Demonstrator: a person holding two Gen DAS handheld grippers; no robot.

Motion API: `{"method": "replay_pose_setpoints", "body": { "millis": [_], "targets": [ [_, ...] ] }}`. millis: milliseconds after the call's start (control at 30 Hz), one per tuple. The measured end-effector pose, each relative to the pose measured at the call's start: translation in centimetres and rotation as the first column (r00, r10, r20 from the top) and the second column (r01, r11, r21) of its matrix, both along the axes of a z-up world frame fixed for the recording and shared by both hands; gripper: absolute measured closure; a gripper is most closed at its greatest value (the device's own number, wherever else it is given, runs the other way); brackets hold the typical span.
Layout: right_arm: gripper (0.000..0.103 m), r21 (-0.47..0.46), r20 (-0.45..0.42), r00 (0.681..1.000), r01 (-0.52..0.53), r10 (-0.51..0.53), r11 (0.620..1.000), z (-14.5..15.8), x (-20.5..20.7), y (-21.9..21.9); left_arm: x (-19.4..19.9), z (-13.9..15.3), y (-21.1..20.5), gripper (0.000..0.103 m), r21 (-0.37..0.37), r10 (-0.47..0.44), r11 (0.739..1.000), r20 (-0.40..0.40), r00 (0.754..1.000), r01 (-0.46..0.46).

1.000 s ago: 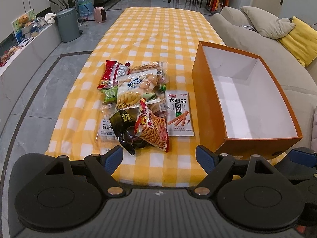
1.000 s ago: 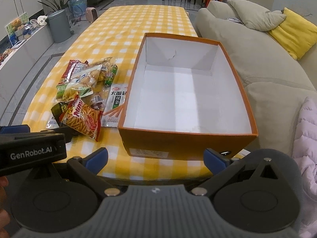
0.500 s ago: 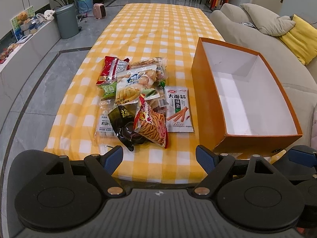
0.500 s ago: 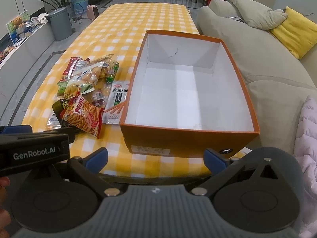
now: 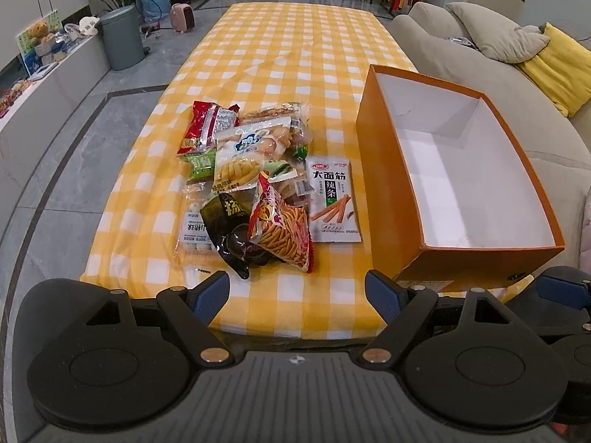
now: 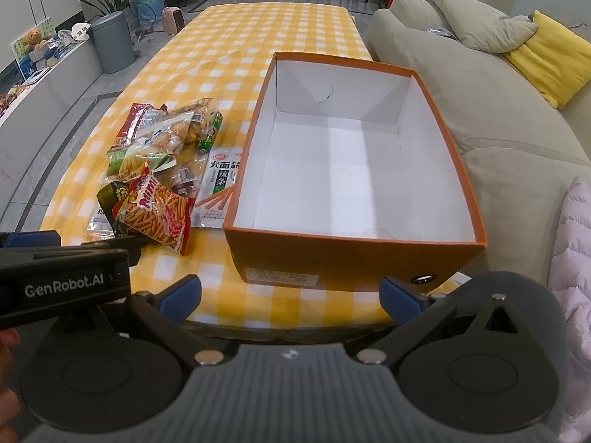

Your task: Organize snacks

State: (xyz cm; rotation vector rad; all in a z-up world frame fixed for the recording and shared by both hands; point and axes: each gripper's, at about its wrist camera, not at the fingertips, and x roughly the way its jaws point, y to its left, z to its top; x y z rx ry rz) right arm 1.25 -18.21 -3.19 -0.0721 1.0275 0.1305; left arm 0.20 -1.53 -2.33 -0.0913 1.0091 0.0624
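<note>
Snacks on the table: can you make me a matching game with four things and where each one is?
Things:
1. orange box
2. white spicy-strip packet
3. red packet of crunchy sticks
4. green sausage stick

Places:
A. at the near end of the snack pile, tilted up
B. lying flat right beside the box's left wall
C. on the right side of the table, open and holding nothing
D. at the far side of the pile, toward the box

Pairs: 1-C, 2-B, 3-A, 4-D
</note>
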Motion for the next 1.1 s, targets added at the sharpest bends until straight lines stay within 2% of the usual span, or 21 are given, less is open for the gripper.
{"method": "replay_pose_setpoints", "body": {
  "millis": [233, 333, 567, 733, 933, 1100],
  "targets": [
    [0.003, -0.001, 0.002, 1.0, -0.009, 0.009, 1.0, 0.1, -0.1, 0.5, 0.0, 0.1, 0.4, 0.006, -0.004, -0.003, 1.0, 0.008, 1.0, 0.003],
    [0.003, 0.05, -0.003, 1.0, -0.003, 0.003, 0.999, 0.2, -0.1, 0.6, 0.0, 0.4, 1.4, 0.006, -0.029, -0.019, 0.999, 0.032, 0.999, 0.02],
    [0.003, 0.13, 0.025, 0.998, -0.057, 0.054, 0.99, 1.2, 0.2, 1.9, 0.1, 0.8, 5.3, 0.006, -0.035, 0.063, 0.998, 0.105, 0.993, -0.059],
    [0.003, 0.086, 0.068, 0.993, -0.098, 0.092, 0.991, 1.5, 0.4, 4.0, 0.5, 0.1, 7.9, 0.006, -0.063, 0.11, 0.993, 0.106, 0.988, -0.104],
    [0.003, 0.068, 0.105, 0.975, -0.203, 0.196, 0.977, 1.5, 0.6, 7.0, 0.7, -1.0, 10.4, 0.006, -0.115, 0.147, 0.984, 0.105, 0.984, -0.134],
    [0.004, -0.074, 0.128, 0.935, -0.324, 0.331, 0.943, 0.3, 0.8, 10.7, 1.0, -2.3, 12.4, 0.006, -0.135, 0.196, 0.973, 0.058, 0.979, -0.187]
  ]
}}
